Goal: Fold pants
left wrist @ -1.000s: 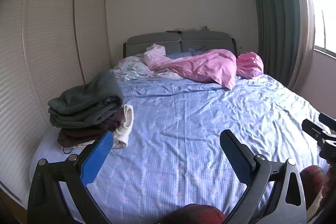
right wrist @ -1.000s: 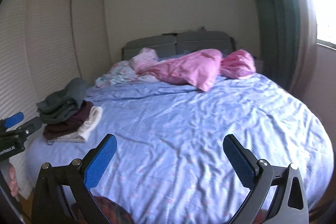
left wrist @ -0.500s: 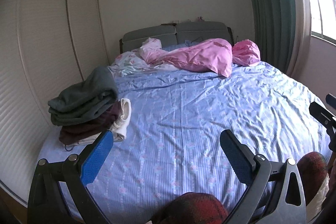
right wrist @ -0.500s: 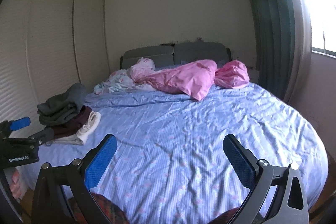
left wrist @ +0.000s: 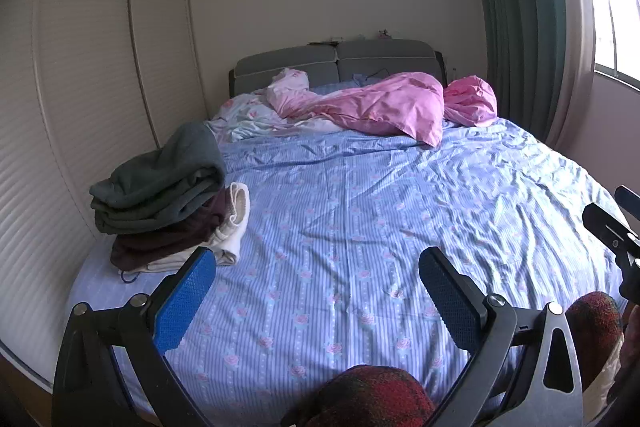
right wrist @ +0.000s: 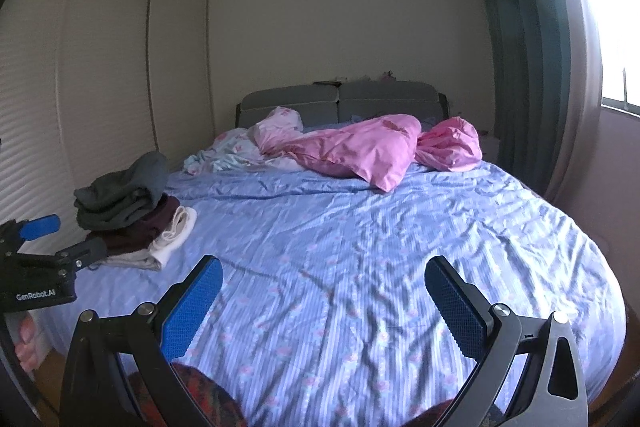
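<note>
Left wrist view: left gripper held above the near end of the bed, its blue-padded fingers spread wide with nothing between them.
Right wrist view: right gripper likewise over the near end of the bed, fingers spread wide, nothing held.
Other gripper in each view: the right gripper's black body shows at 3 o'clock in the left wrist view; the left one, marked GenRobot.AI, shows at 9 o'clock in the right wrist view.
Pants: a folded stack of clothes lies at 9 o'clock on the bed's left edge, well apart from both grippers; which pieces are pants cannot be told.
Stack order: grey garment on top, dark maroon garment under it, cream garment at the bottom, sticking out toward the bed's middle.
Bed sheet: light blue stripes with small roses, wrinkled, bare between the stack and the grippers.
Pink duvet: bunched at 12 o'clock by the grey headboard.
Pale floral bedding: crumpled at 11 o'clock, just behind the stack.
Wardrobe doors: white, along 9 to 10 o'clock.
Curtain: dark green, at 2 o'clock beside the bright window.
Red-dark patterned cloth: at 6 o'clock, close under the left wrist camera; what it is cannot be told.
</note>
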Available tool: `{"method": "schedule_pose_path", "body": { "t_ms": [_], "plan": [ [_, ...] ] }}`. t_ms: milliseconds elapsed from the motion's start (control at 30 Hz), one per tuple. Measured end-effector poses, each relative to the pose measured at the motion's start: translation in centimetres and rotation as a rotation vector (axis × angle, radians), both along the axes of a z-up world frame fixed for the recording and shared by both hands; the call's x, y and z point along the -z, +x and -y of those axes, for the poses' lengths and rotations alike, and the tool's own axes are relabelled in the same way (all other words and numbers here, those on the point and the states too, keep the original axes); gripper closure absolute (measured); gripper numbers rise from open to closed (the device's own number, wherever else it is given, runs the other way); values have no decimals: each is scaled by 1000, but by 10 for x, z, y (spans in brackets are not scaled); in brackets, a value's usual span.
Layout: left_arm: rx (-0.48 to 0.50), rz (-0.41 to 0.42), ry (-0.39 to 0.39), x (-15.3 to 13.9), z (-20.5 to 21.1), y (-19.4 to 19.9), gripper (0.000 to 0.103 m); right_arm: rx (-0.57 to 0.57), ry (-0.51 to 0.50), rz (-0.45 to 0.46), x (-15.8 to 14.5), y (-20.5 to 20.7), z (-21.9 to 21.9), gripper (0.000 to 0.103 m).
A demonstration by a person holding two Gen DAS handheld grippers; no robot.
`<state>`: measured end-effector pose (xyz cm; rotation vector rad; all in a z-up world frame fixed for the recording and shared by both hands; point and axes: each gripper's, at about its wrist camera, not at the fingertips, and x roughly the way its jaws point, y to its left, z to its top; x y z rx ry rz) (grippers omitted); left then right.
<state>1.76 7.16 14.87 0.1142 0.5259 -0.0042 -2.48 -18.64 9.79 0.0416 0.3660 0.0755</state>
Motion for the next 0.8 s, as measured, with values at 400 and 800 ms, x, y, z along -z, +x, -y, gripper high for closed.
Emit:
{"method": "schedule_pose_path", "body": {
  "t_ms": [400,800],
  "plan": [
    [-3,1,0,0,1,-1,0,-1,3,-4,1,2,1,1],
    [-2,0,1,1,-1,0,0,-1,3,-6,1,2,-1,1]
  ]
}}
